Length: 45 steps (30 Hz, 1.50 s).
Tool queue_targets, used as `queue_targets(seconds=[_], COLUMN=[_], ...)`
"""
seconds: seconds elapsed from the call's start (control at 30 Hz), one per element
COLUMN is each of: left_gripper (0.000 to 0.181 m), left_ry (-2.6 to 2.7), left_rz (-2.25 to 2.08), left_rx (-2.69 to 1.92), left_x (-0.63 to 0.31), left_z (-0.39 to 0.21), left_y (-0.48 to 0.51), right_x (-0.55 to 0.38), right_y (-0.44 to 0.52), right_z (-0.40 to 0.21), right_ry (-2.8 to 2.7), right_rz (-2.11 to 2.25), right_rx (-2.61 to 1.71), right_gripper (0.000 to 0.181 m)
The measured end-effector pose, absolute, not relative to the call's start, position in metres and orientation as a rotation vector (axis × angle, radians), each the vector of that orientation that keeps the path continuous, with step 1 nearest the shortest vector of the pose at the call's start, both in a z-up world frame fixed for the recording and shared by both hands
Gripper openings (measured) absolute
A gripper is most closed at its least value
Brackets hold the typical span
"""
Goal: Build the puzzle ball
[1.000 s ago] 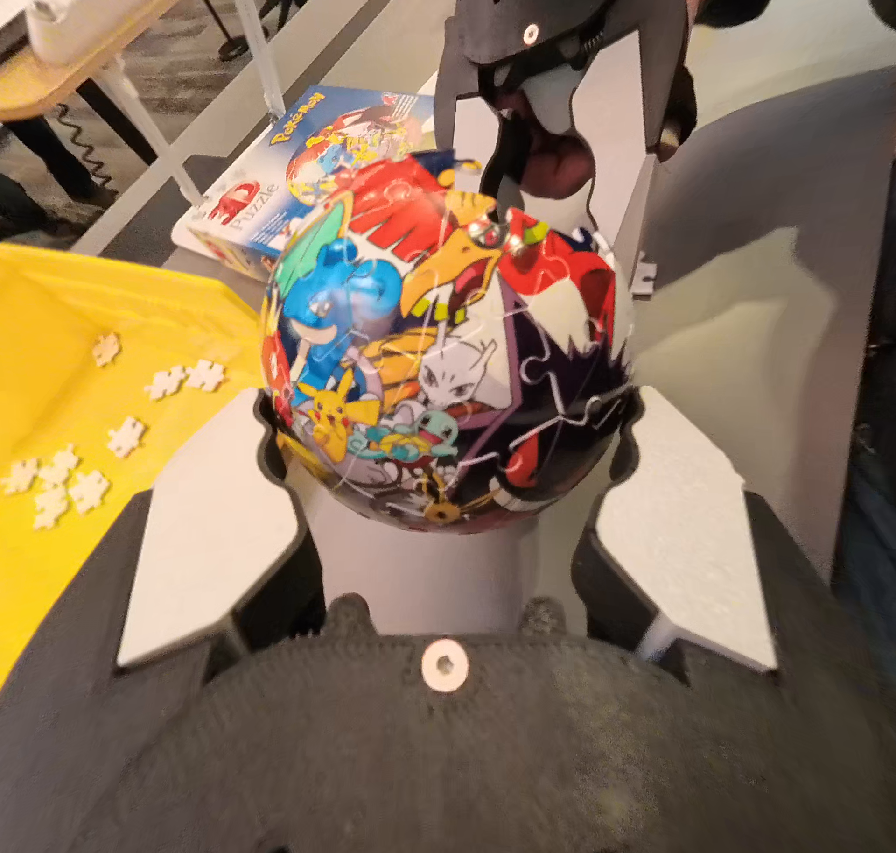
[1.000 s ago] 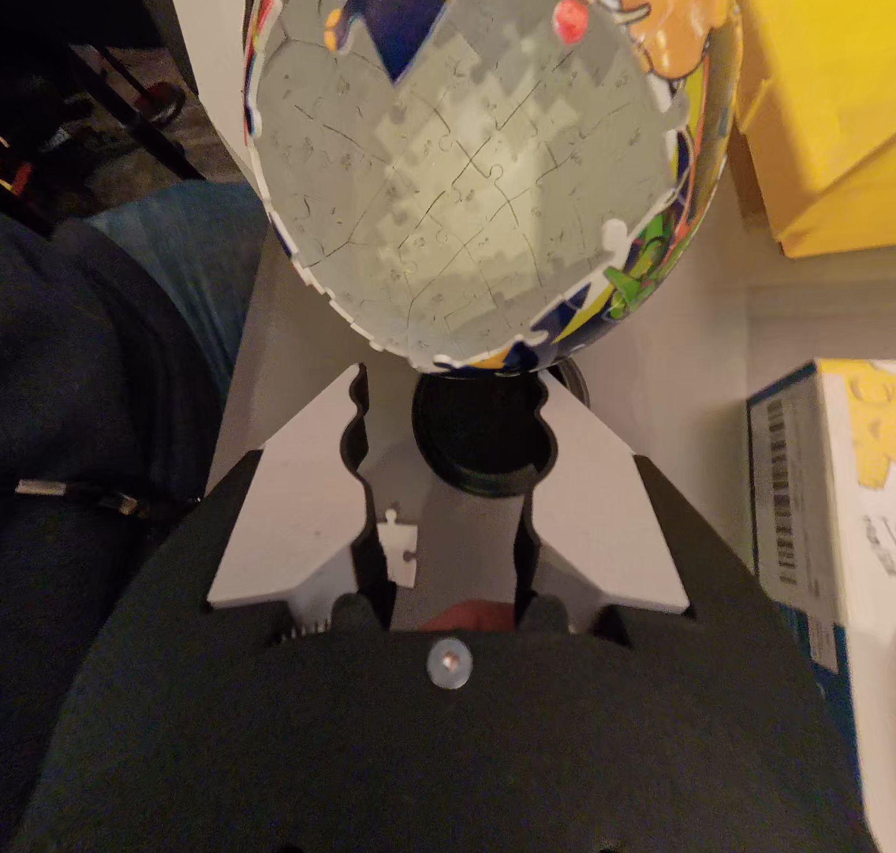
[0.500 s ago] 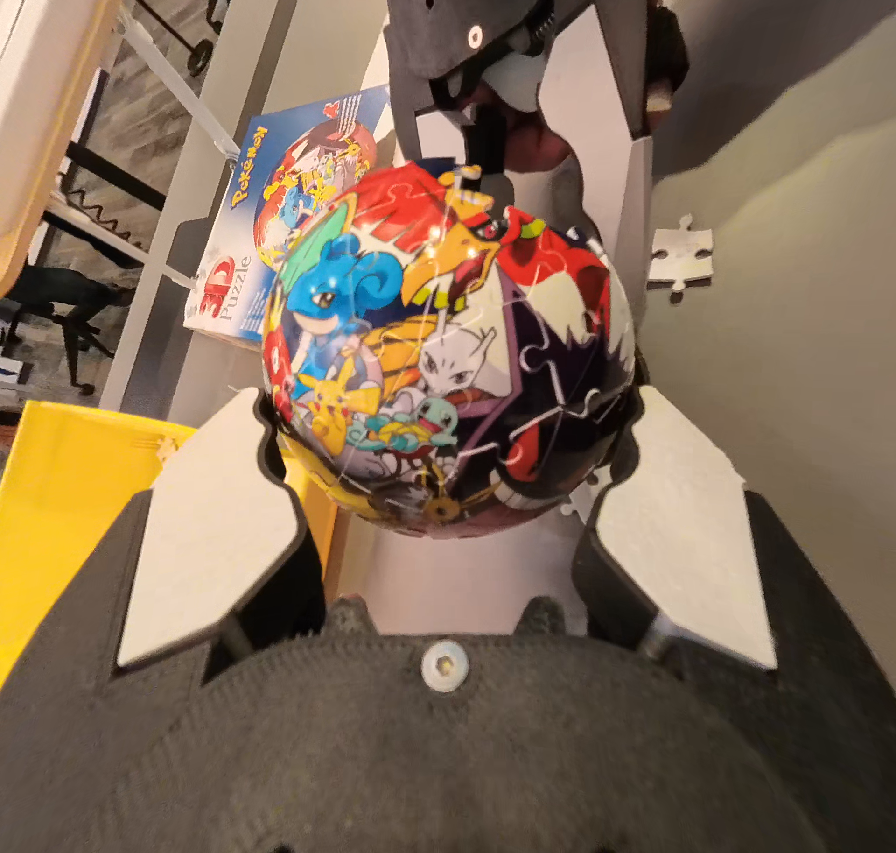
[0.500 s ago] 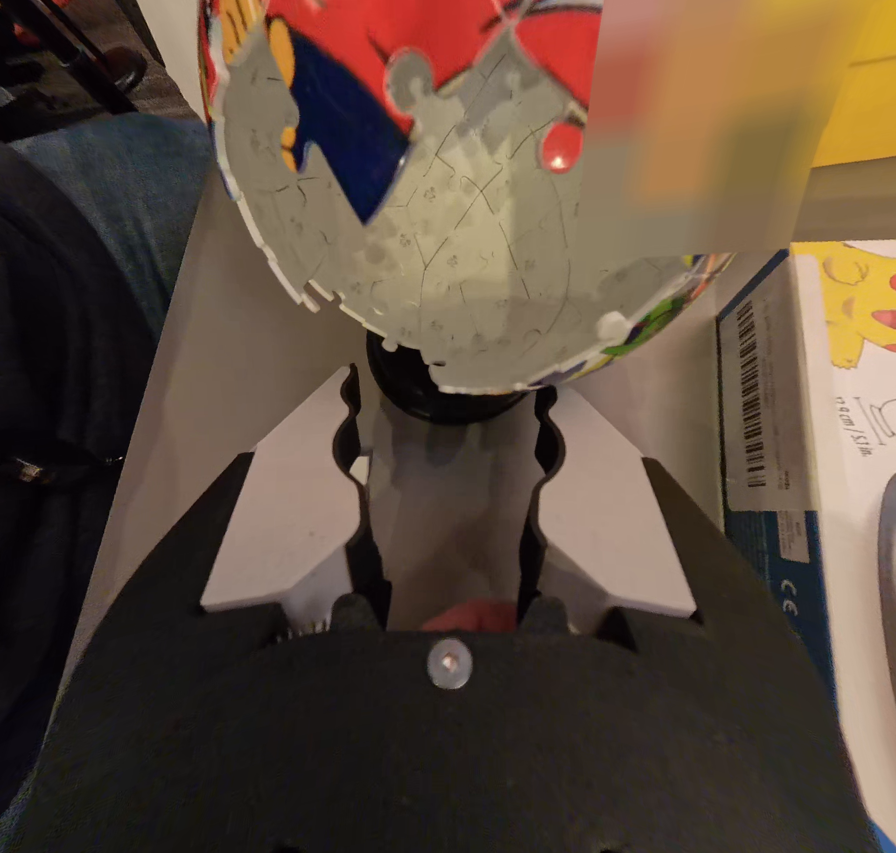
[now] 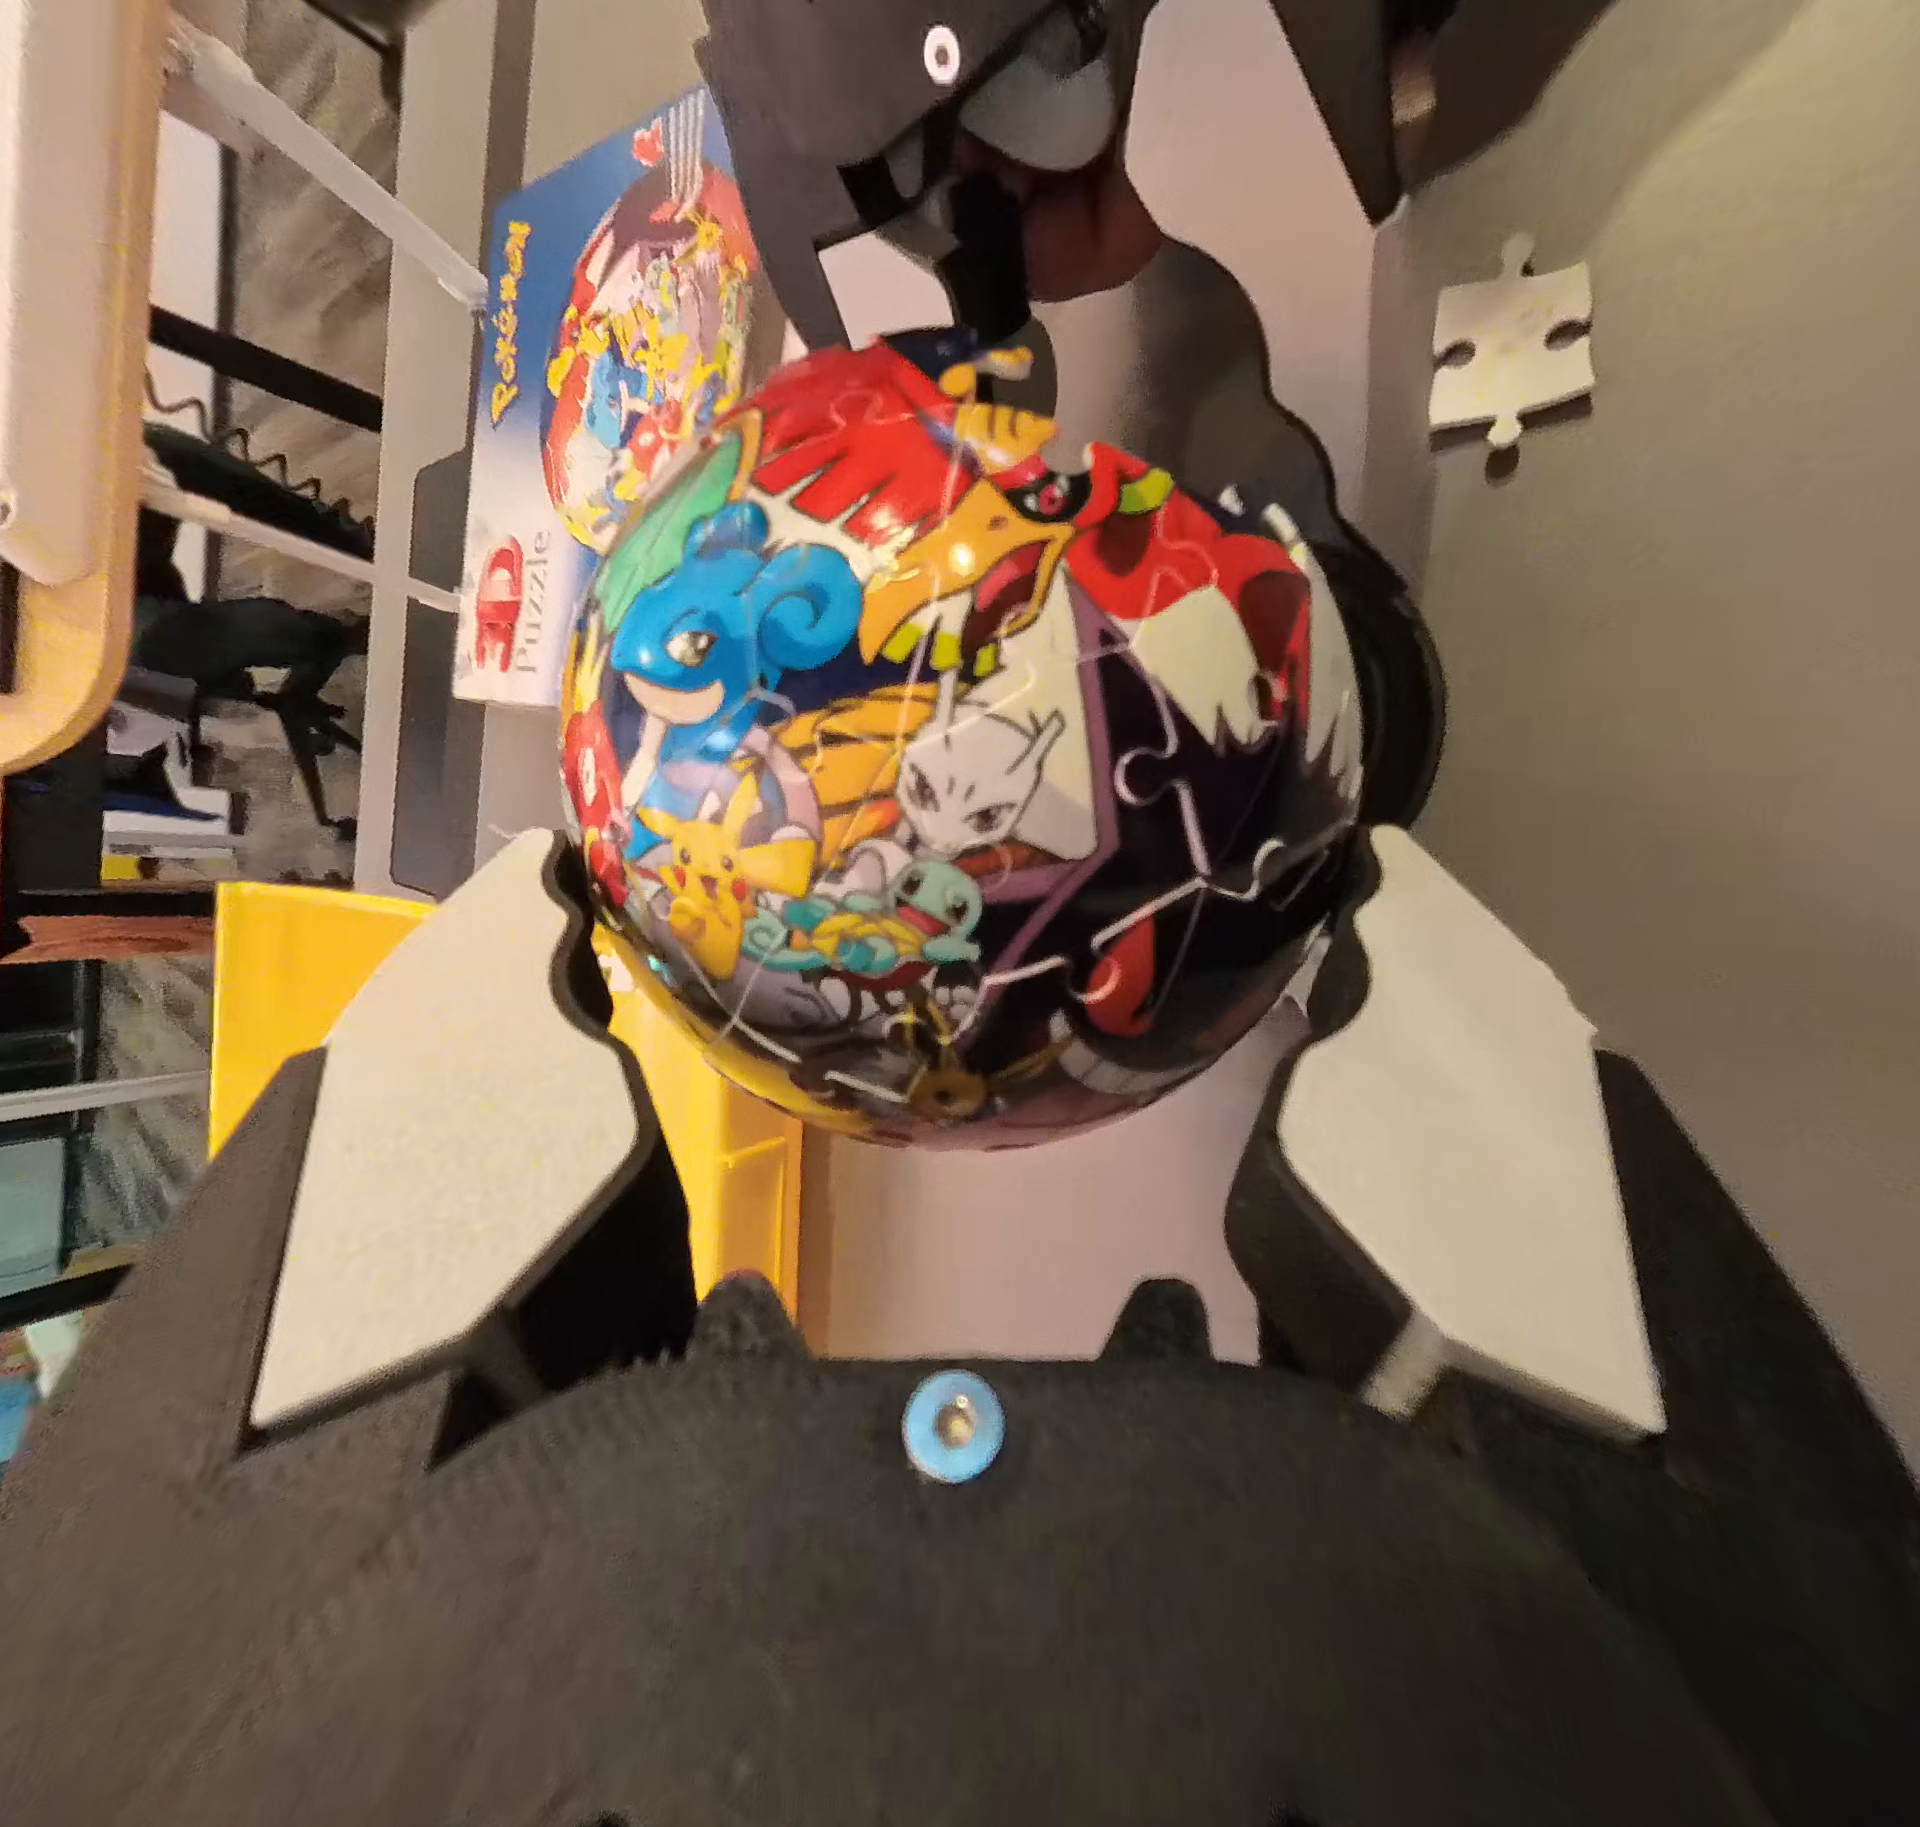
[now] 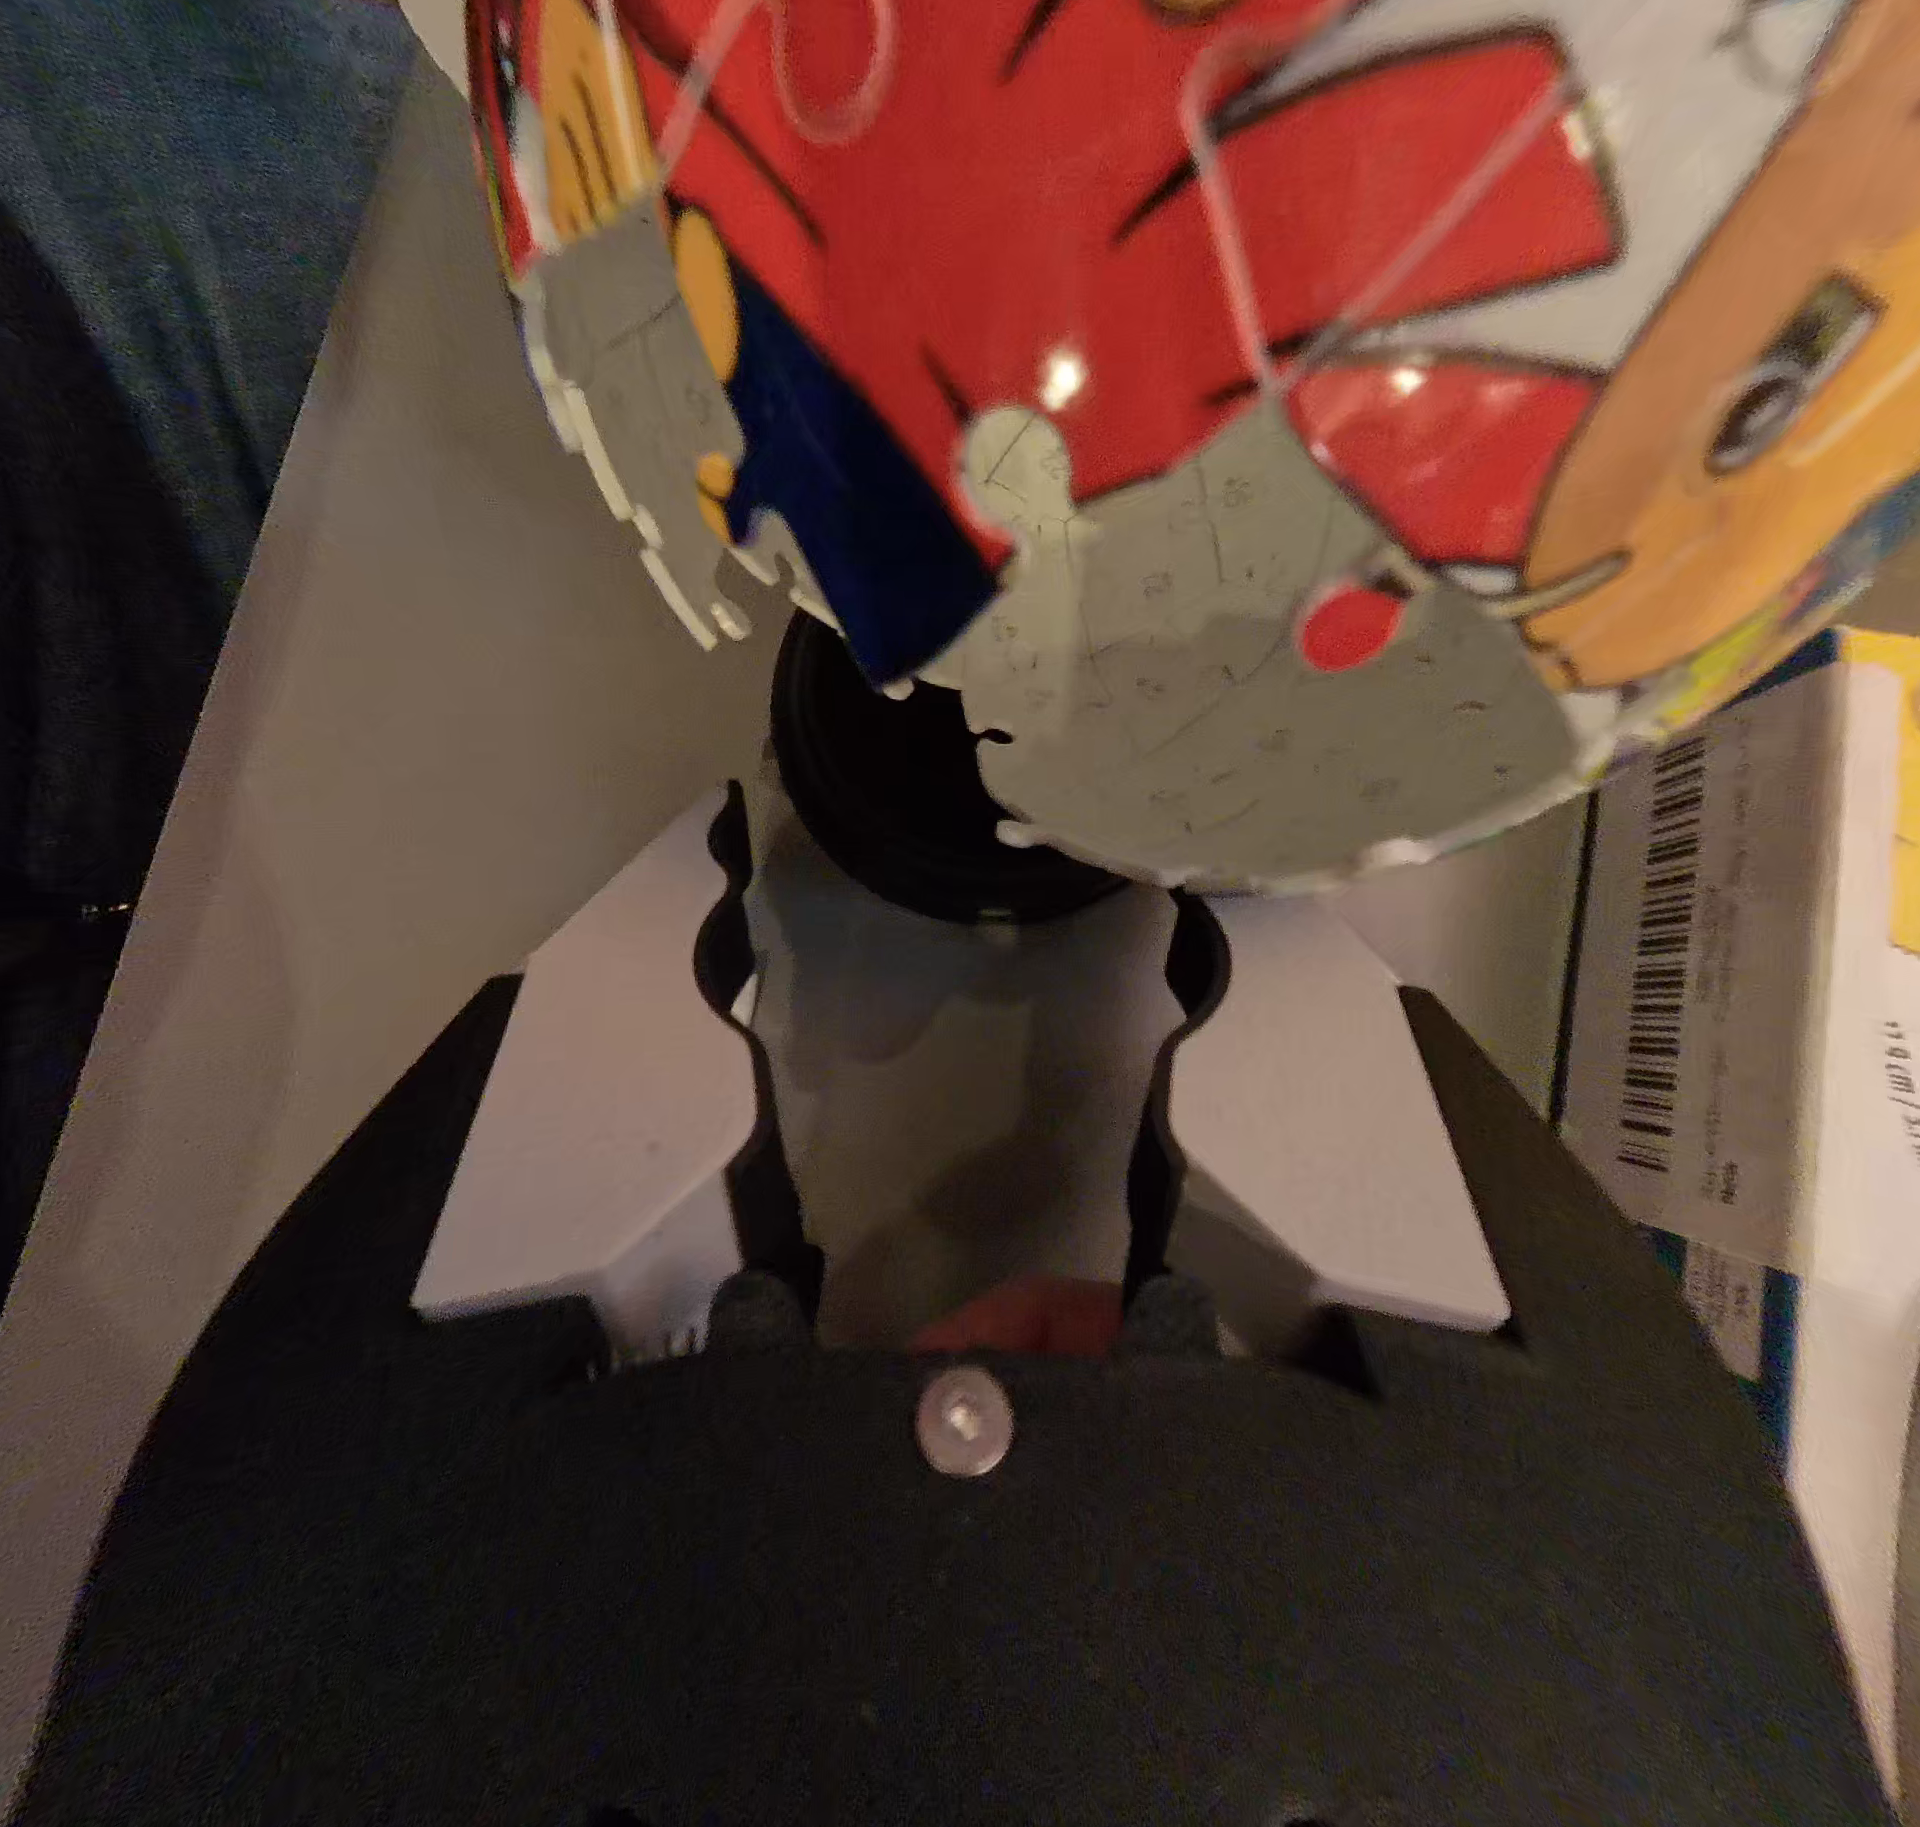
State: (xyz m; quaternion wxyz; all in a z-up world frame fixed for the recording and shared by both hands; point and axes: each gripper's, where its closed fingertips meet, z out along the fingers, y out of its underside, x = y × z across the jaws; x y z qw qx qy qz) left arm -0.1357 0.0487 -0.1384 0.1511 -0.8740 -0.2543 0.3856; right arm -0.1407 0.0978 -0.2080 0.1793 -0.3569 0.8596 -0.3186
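The puzzle ball (image 5: pixel 956 738) is a glossy sphere printed with cartoon creatures. My left gripper (image 5: pixel 956 910) is shut on it, one finger on each side of its lower half. In the right wrist view the ball (image 6: pixel 1143 219) fills the top; a gap in its shell (image 6: pixel 1247 717) shows the grey inside. My right gripper (image 6: pixel 961 956) is open and empty, just below the ball, pointing at a black ring stand (image 6: pixel 894 821). The right gripper also shows in the left wrist view (image 5: pixel 935 250), above the ball's far side. A loose white piece (image 5: pixel 1512 354) lies on the table beside it.
The puzzle's box (image 5: pixel 582 406) lies on the table behind the ball, and shows at the right of the right wrist view (image 6: pixel 1714 998). A yellow bin (image 5: pixel 312 967) stands at the left. The table edge (image 6: pixel 260 634) is at the left, with a person's leg (image 6: pixel 156 219) beyond it. To reach the loose white piece (image 5: pixel 1512 354) in a straight line is about 5 cm for my right fingers, about 11 cm for my left.
My left gripper has turned with the ball, so the yellow bin slid down and left. In the right wrist view the ball came closer; its gap now shows less, low down.
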Motion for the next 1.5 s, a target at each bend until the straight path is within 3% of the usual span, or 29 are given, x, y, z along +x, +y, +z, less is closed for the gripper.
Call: queue_targets(seconds=[0.07,0.27,0.67,1.5], left_gripper=[0.131,0.131,0.131,0.132], left_ry=[-0.718,-0.663,-0.552,-0.585], left_rz=[1.112,1.124,1.14,1.024], left_rx=[-2.52,-2.599,-2.766,-2.732], left_x=[-0.136,-0.137,-0.139,-0.135], left_z=[-0.138,-0.138,-0.14,-0.145], left_y=[0.051,0.053,0.061,0.076], right_x=[-0.138,-0.142,-0.177,-0.163], right_y=[0.103,0.112,0.115,0.107], right_z=[-0.209,-0.202,-0.179,-0.176], right_ry=[2.423,2.412,2.485,2.436], right_rz=[-0.866,-0.839,-1.007,-1.065], right_rx=[-1.036,-0.994,-0.896,-0.962], right_gripper=[0.09,0.092,0.076,0.075])
